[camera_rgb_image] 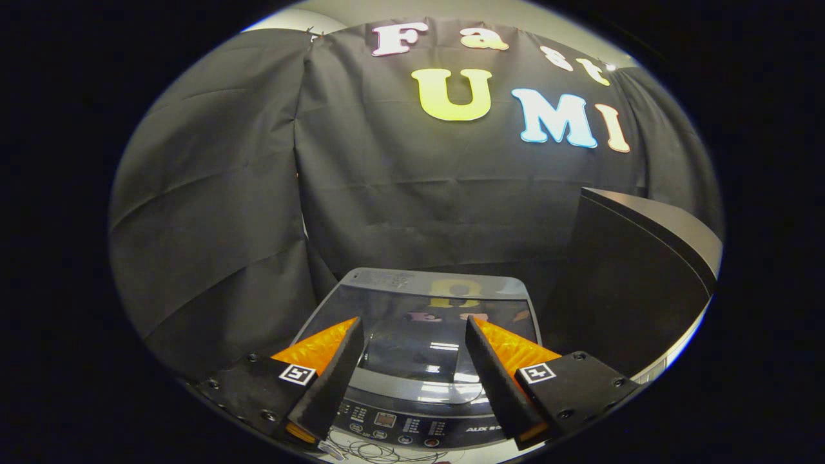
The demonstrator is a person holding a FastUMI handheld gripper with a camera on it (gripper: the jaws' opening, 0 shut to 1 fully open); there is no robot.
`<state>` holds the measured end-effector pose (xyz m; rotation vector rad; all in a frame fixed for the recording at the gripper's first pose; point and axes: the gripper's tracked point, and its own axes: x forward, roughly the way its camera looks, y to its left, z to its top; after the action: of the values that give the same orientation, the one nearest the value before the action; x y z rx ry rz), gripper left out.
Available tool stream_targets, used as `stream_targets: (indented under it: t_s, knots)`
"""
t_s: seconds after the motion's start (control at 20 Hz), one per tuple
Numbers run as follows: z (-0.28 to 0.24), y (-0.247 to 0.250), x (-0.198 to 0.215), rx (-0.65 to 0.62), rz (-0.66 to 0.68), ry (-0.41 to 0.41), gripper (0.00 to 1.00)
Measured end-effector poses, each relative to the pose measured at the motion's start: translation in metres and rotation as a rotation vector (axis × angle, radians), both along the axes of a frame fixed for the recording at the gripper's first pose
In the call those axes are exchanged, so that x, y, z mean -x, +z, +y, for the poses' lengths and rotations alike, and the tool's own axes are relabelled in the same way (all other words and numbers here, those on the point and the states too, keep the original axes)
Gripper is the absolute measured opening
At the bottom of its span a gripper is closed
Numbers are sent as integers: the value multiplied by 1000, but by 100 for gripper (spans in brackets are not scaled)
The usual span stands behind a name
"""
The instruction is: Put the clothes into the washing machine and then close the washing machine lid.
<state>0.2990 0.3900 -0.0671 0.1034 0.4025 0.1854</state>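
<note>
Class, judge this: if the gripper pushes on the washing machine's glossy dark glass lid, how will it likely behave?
The glossy dark glass lid lies flat and mirrors the lights, so it probably feels stiff and slippery. Fingertips may slide rather than catch. The open gripper hovers above it, holding nothing; its lighter front edge looks the better place to push or lift.

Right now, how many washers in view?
1. The washer sits just ahead of and below the open gripper, lid down, panel nearest. Nothing between the fingers.
</note>
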Motion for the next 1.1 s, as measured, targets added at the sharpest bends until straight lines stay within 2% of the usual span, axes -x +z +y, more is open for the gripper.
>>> stream_targets:
  t_s: [0.4,0.9,1.1]
  knots:
    - [-38,37,16,1,-130,9,98]
    - [-89,140,50,38,-389,25,99]
    - [-123,172,73,8,-436,0,99]
